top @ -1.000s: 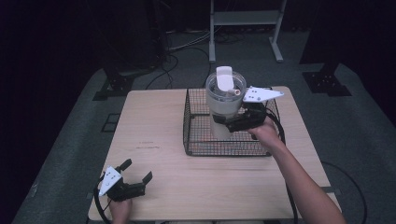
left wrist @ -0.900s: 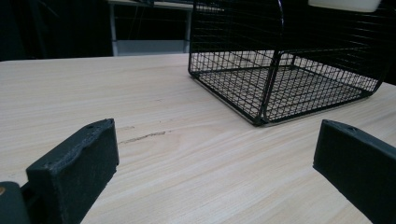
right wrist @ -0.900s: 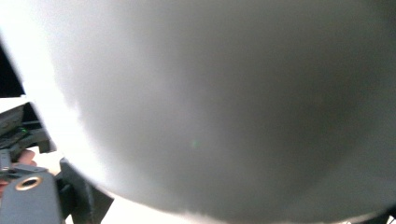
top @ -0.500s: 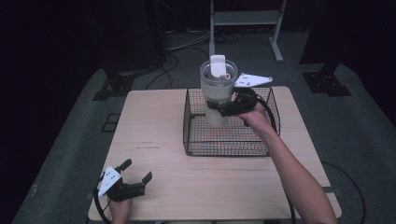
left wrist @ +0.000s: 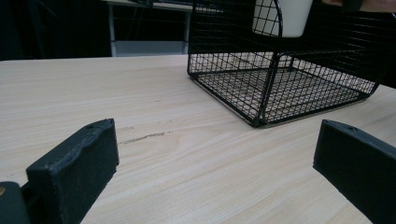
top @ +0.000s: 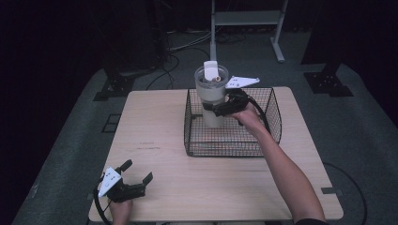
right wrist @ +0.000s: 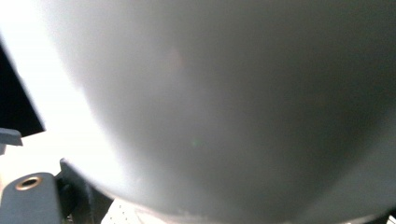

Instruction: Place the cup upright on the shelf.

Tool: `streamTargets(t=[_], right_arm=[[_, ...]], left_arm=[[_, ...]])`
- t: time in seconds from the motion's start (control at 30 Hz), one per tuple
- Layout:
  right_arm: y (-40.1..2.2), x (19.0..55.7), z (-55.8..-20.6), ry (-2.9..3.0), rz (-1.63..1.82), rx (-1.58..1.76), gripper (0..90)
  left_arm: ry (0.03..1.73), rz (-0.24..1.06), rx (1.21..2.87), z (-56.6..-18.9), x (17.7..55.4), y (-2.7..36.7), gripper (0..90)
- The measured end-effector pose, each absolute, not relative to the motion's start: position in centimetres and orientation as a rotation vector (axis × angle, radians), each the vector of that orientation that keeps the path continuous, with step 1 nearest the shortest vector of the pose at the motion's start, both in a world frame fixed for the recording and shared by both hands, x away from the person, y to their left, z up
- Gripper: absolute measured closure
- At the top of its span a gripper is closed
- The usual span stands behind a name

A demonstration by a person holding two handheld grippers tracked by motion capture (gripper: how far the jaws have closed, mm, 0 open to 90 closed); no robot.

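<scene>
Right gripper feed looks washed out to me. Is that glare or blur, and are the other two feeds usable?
Right gripper view: the tumbler sits too close, a soft grey blur, blown out white at left. Left gripper view: sharp on the wire basket and table, its own fingers slightly soft. High view: dim, dark surroundings, mildly soft, but the right gripper on the tumbler reads clearly.

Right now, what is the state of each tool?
Left tool: open, holding nothing, resting on the table.
Right tool: closed on the cup.

White tumbler, clear lid, upright, lifted, base above floor of black wire basket on tabletop.
</scene>
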State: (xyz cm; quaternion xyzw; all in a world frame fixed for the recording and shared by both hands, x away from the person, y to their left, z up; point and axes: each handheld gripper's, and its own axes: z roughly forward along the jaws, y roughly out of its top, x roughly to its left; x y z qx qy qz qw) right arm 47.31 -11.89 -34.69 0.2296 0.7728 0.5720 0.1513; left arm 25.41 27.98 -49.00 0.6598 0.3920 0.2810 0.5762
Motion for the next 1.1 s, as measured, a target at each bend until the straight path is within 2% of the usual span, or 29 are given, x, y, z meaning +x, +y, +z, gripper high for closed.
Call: streamTargets(t=[0.53,1.1], right_arm=[[-10.8,50.1,-38.9,2.290,1.611,0.736,9.3],[-10.0,51.1,-40.0,2.383,1.542,0.724,9.3]], left_arm=[[0.913,0.652,1.536,-49.0,25.4,28.1,0.0],[0.913,0.645,1.522,-49.0,25.4,28.3,0.0]])
